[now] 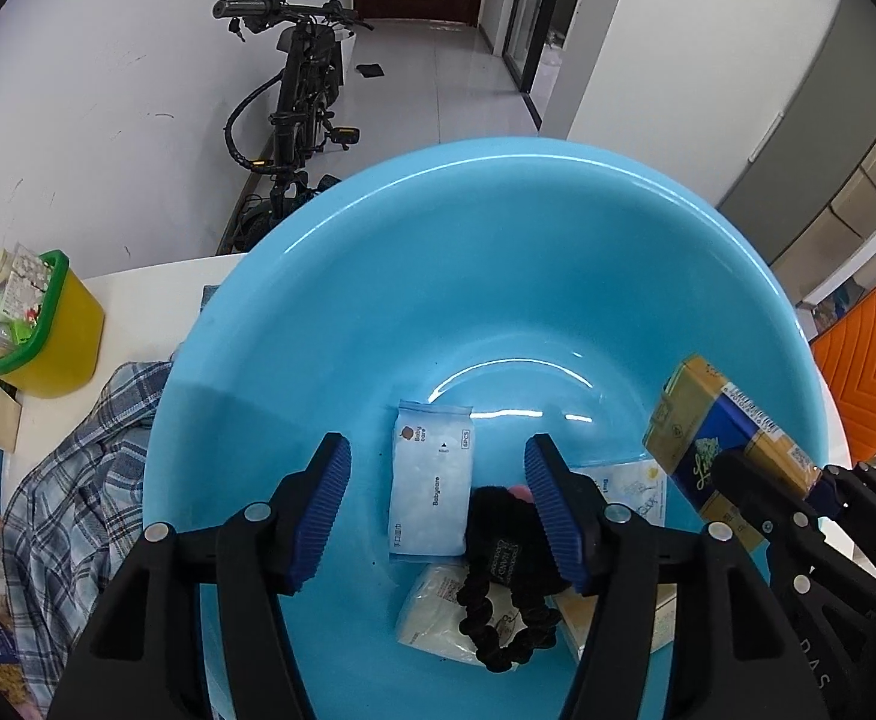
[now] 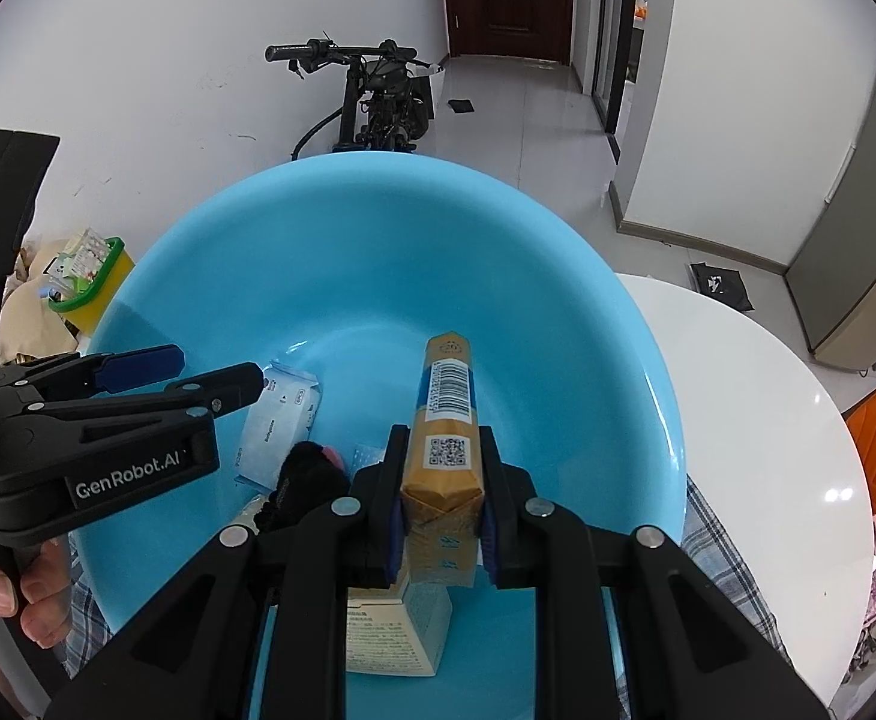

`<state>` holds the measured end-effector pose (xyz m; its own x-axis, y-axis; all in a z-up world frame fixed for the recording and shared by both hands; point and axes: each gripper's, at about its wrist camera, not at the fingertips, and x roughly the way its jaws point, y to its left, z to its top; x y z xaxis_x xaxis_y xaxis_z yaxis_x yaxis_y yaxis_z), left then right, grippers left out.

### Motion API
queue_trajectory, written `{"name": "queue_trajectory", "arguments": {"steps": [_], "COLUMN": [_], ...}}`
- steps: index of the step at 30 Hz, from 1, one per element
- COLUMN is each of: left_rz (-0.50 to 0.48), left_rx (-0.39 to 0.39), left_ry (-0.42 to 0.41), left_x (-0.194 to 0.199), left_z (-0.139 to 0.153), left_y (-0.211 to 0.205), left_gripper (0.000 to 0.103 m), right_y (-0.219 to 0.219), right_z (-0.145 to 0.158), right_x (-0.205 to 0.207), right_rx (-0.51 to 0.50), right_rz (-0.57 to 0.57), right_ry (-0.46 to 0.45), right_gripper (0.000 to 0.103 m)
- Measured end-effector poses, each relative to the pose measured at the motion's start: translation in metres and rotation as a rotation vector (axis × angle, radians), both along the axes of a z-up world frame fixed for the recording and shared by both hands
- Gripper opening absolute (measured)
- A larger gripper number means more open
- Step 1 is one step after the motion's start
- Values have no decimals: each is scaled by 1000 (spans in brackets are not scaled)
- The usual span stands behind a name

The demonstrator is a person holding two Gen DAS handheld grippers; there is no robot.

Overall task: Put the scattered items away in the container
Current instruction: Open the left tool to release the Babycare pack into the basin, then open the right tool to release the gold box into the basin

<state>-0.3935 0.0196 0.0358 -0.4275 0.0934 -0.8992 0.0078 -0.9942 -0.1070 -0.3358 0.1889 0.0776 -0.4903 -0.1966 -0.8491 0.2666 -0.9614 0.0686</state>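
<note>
In the left wrist view the left gripper (image 1: 438, 516) hangs over the basin (image 1: 558, 228), its blue pads spread wide with nothing between them. Below it, in the lower middle of the frame, lie a wipes pack (image 1: 429, 480), a black scrunchie (image 1: 504, 612) and a pale sachet (image 1: 432, 606), all on the basin floor. At the right edge the right gripper (image 1: 756, 480) holds a gold-and-blue carton (image 1: 702, 438) above the basin's right slope. The yellow bin (image 1: 54, 330) and plaid cloth (image 1: 72, 450) show at the left on the tabletop (image 1: 156, 288).

In the right wrist view the right gripper (image 2: 441, 516) clamps the carton (image 2: 447, 420) by its lower end, and the carton points up the frame over the basin (image 2: 378, 240). A white box (image 2: 390, 636) sits directly beneath, which the other view barely shows. This view alone shows the person's hand (image 2: 24, 594) on the left gripper (image 2: 198, 372).

The step looks like releasing the carton. It would go best lowered toward bare floor right of the white box, then released gently so it does not tip out.
</note>
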Motion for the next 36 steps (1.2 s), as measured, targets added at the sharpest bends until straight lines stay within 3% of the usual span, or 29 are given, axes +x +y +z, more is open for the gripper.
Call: {"name": "queue_trajectory", "arguments": {"steps": [10, 16, 27, 28, 31, 36], "left_rz": [-38, -84, -43, -40, -34, -36], "left_rx": [-41, -91, -81, -72, -67, -74], "left_ry": [34, 101, 142, 143, 142, 148], "left_x": [11, 20, 30, 31, 33, 36], "left_z": [10, 19, 25, 25, 25, 27], "left_y": [11, 21, 12, 10, 5, 2], "left_gripper": [63, 63, 63, 63, 63, 63], "right_y": [0, -1, 7, 7, 9, 9], "right_z": [5, 3, 1, 1, 5, 9], "right_x": [2, 3, 9, 10, 13, 13], "right_rx": [-4, -9, -8, -6, -19, -40], "right_rz": [-9, -15, -31, -31, -41, -63], "right_ry": [12, 13, 20, 22, 43, 60], "right_gripper": [18, 18, 21, 27, 60, 64]}}
